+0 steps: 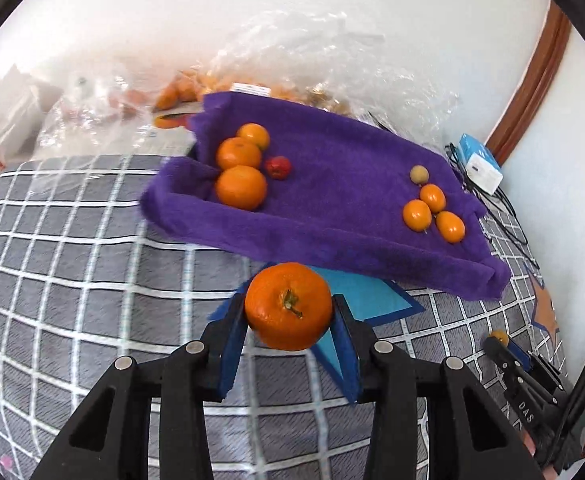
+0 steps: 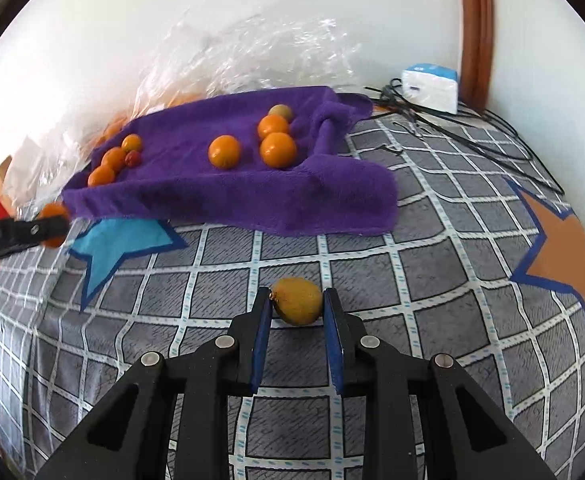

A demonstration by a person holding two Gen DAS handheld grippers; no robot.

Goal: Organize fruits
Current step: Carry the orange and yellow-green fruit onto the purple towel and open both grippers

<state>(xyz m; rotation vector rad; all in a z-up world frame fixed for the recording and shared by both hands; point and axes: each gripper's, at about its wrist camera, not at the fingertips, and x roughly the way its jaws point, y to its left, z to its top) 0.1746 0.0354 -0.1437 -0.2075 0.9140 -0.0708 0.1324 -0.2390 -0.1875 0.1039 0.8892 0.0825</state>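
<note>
On the checked bed cover (image 1: 72, 280), near its front edge, the left claw (image 1: 290, 312) grips a mandarin (image 1: 288, 306) lifted clear of the cover. Behind it, a purple towel (image 1: 332, 208) holds three mandarins (image 1: 241, 187) and a small red fruit (image 1: 278, 167) on its left, and kumquats (image 1: 417, 215) on its right. Further right, the right claw (image 2: 297, 300) is closed on a yellowish fruit (image 2: 297, 300) just above the cover.

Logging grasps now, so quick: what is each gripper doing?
Left gripper: shut on the mandarin.
Right gripper: shut on the small yellow fruit.
</note>
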